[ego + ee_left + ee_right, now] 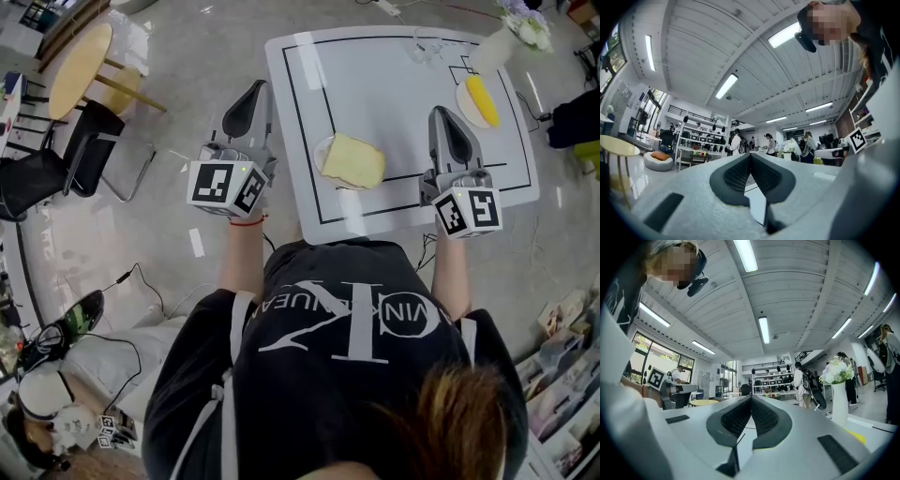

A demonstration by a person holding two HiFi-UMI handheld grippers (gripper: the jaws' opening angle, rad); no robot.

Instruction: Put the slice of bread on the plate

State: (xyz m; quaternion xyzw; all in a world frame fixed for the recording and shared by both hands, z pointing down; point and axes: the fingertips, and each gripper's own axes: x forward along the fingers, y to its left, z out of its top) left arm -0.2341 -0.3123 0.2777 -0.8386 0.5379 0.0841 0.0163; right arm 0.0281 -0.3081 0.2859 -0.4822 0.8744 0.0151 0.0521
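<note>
Head view, squarish bread slice (352,161) on round plate (322,153), left gripper (260,87), right gripper (440,112), ribbed jaws pressed together

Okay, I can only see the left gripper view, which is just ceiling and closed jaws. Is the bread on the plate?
Observer: Yes. In the head view the slice of bread lies on the plate, on the white table.
Operator: Where am I relative to it?
Observer: The left hand-held gripper shows left of the table's edge, against the floor, apart from the bread.
Operator: And the other one?
Observer: The right hand-held gripper is over the table to the right of the bread, shut with nothing between its jaws.
</note>
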